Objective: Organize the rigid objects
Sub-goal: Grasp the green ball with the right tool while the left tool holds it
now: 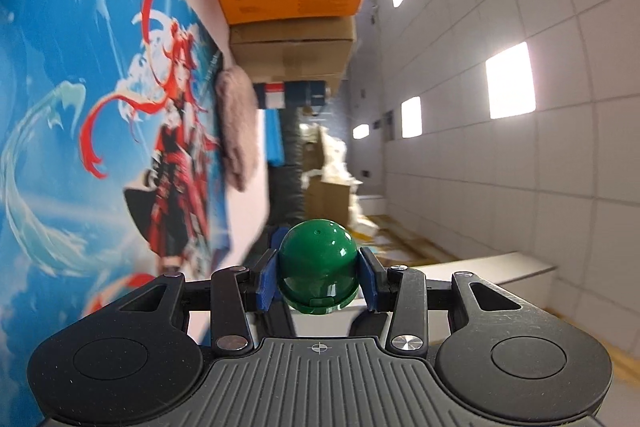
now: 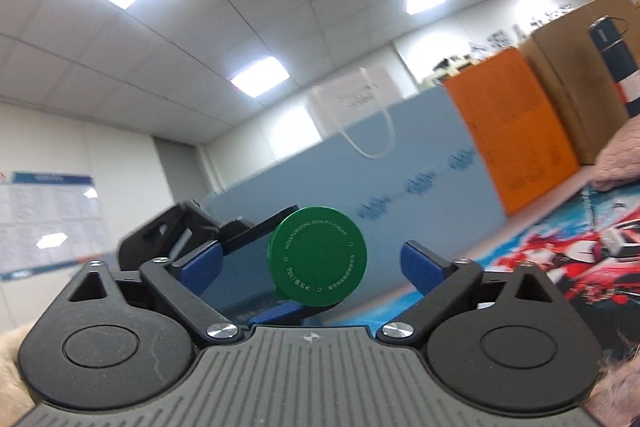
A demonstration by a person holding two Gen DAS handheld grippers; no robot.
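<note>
A glossy green jar (image 1: 318,259) with a domed top sits between the blue pads of my left gripper (image 1: 318,277), which is shut on its sides. The left wrist view is rolled, so the table stands along its left side. In the right wrist view the same green jar (image 2: 318,259) shows its flat round base with printed lettering. There it is held up by the left gripper's black housing (image 2: 160,231) and fingers. My right gripper (image 2: 314,263) is open around the jar. Its blue pads (image 2: 422,265) stand well clear on both sides.
A printed desk mat (image 1: 80,107) with a red-haired figure covers the table. Along its far edge stand a light blue box (image 2: 400,163), an orange bag (image 2: 508,131), a brown paper bag (image 2: 576,75) and a white bag (image 2: 352,107). A pink fuzzy cloth (image 1: 236,131) lies by them.
</note>
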